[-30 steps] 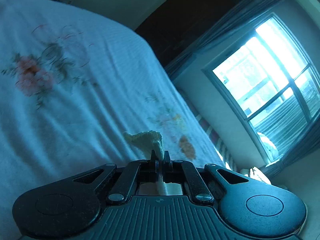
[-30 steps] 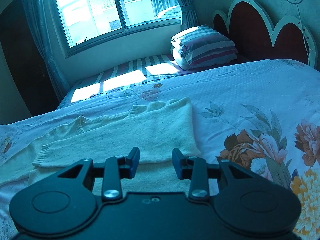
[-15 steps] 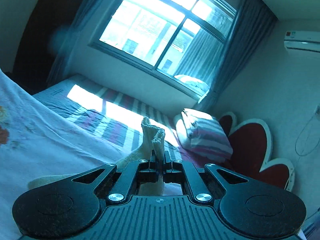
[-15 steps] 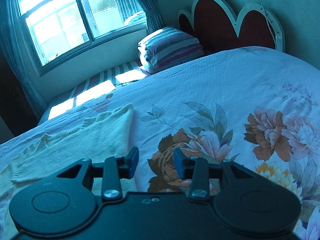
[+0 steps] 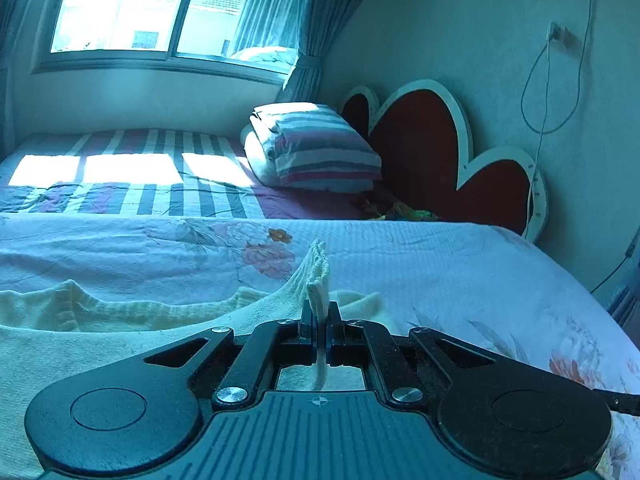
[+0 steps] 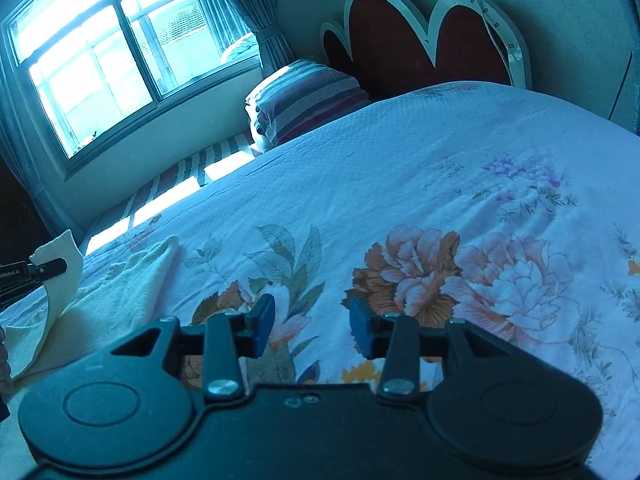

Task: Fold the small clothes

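Two claws work over one cream sweater [image 5: 120, 320] on the bed. Nearest, the left claw [image 5: 320, 334] is pinched shut on a ribbed edge of the sweater, and a tuft of that knit stands up just past its tips. The rest of the garment lies flat on the floral bedspread [image 5: 460, 272], spreading away to the claw's left, where it runs out of the left wrist view. The right claw [image 6: 312, 326] hangs beside the sweater, over the printed flowers, its blue-padded jaws wide apart with nothing between them. From the right wrist camera the sweater [image 6: 120, 292] sits at the picture's left edge, one corner lifted by the left claw [image 6: 48, 267], of which only a dark finger tip shows; the rest is cut off.

Beyond the sweater lies a striped sheet [image 5: 160, 184] with sun patches on it. On that sheet, further on, rests one stack of folded striped bedding [image 5: 320, 152]; how many pieces it holds is hard to make out. Behind the stack stands one red scalloped headboard [image 5: 420, 148], and to the left of the stack, one window [image 5: 160, 4] with curtains.
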`<control>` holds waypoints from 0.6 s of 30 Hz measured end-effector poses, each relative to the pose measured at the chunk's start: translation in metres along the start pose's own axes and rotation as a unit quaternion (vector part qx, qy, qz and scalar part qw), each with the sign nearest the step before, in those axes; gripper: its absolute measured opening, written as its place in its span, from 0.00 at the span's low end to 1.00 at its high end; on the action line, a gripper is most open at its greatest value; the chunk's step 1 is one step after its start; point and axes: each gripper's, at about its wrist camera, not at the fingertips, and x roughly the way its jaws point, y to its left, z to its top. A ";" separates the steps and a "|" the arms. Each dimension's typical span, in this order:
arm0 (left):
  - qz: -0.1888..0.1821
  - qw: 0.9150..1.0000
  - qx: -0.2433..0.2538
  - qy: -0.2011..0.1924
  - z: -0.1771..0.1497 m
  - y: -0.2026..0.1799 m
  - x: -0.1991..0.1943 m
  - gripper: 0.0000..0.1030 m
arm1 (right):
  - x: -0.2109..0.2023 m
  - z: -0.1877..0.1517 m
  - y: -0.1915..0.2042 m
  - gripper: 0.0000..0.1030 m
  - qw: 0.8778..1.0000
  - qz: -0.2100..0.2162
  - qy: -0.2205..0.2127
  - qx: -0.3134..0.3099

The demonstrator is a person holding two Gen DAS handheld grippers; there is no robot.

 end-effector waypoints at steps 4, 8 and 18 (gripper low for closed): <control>-0.009 1.000 0.019 0.023 -0.009 -0.017 0.013 0.03 | 0.000 -0.002 -0.019 0.41 1.000 -0.008 0.006 0.009; -0.025 0.997 0.035 0.057 -0.020 -0.028 0.026 0.03 | -0.001 -0.005 -0.027 0.41 1.000 -0.011 0.010 0.016; -0.076 0.995 0.065 0.019 -0.033 -0.043 -0.035 0.84 | -0.005 0.002 -0.008 0.44 1.000 0.006 0.008 0.009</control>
